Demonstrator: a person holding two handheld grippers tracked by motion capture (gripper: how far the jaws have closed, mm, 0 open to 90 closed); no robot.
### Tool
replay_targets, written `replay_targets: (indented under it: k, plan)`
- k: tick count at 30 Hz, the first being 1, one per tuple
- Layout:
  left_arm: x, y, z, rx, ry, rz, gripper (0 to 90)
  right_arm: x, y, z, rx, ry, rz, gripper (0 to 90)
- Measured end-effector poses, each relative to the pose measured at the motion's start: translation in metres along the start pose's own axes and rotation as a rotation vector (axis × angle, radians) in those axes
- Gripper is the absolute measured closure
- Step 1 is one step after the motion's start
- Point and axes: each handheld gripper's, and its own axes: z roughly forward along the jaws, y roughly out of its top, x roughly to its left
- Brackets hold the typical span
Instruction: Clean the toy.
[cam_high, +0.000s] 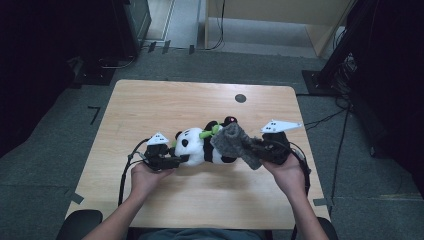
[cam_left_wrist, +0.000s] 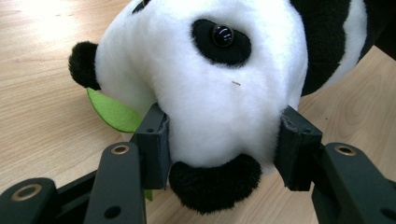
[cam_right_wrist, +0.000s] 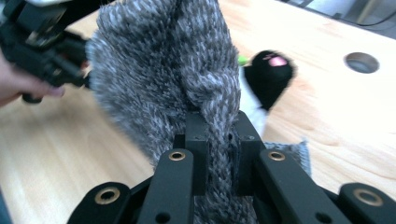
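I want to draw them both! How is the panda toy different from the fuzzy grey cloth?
The panda toy is black and white, while the grey cloth is speckled grey all over. The panda toy is plump and stuffed; the grey cloth is thin and bunched up. The left gripper squeezes the panda toy's head with its jaws set wide; the right gripper pinches the grey cloth with its jaws close together. Both look soft and fuzzy.

The high view is looking forward and down over the wooden table (cam_high: 150, 100) from well back. Each gripper view is sitting very close, both sharing the plush panda (cam_left_wrist: 215, 88) (cam_right_wrist: 268, 70) with it.
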Motion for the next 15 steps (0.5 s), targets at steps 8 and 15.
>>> replay_targets:
  k: [8, 15]
  plan:
    - [0.001, -0.001, -0.001, 0.002, 0.013, 0.017, 46.0, -0.035, 0.001, -0.006, -0.059, -0.067, 0.073, 81.5]
    - [0.001, -0.001, -0.001, 0.0, 0.015, 0.023, 45.6, -0.073, -0.011, 0.011, -0.043, -0.136, 0.153, 81.4]
